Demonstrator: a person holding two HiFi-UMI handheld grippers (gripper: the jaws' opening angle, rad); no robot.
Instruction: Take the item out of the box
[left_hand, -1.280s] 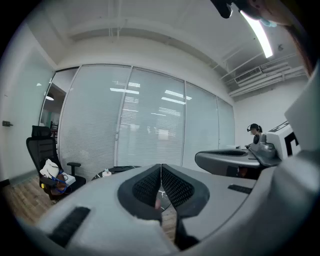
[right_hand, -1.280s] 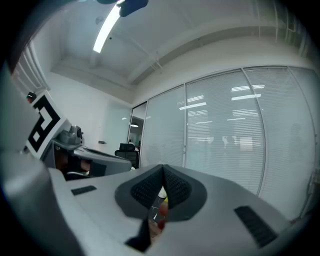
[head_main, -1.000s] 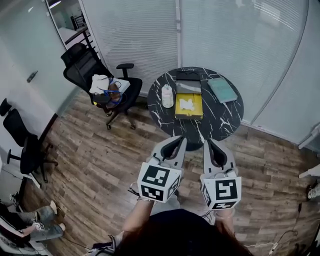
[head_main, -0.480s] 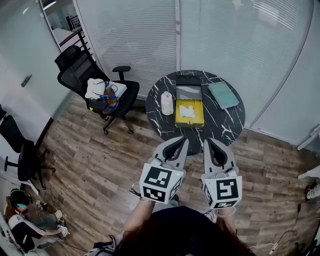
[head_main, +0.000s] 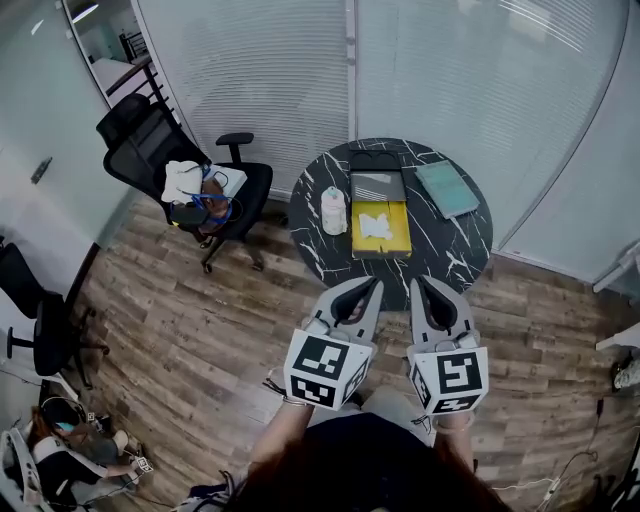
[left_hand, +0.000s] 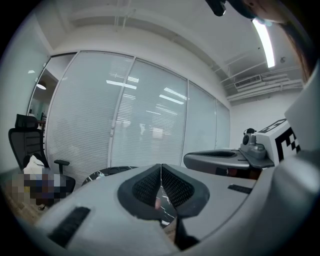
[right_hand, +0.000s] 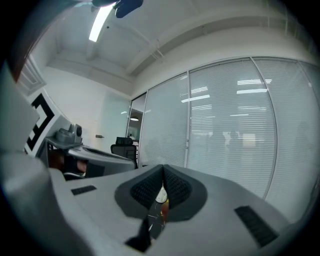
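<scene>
An open yellow box (head_main: 380, 229) lies on a round black marble table (head_main: 460, 250), with a white item (head_main: 377, 225) inside it and its dark lid (head_main: 376, 185) folded back. In the head view my left gripper (head_main: 371, 286) and right gripper (head_main: 420, 284) are held side by side, short of the table's near edge and well away from the box. Both are shut with nothing between the jaws. The left gripper (left_hand: 160, 167) points at the table edge and blinds; in its own view the right gripper (right_hand: 162, 170) shows its pads pressed together.
A white bottle (head_main: 333, 211) stands left of the box and a teal book (head_main: 447, 188) lies to its right. A black office chair (head_main: 190, 180) with clothes on it stands left of the table. Glass walls with blinds rise behind; a seated person (head_main: 55, 462) is at lower left.
The view has crept forward toward the table; box and table sit slightly lower and right. Both grippers stay shut and side by side.
</scene>
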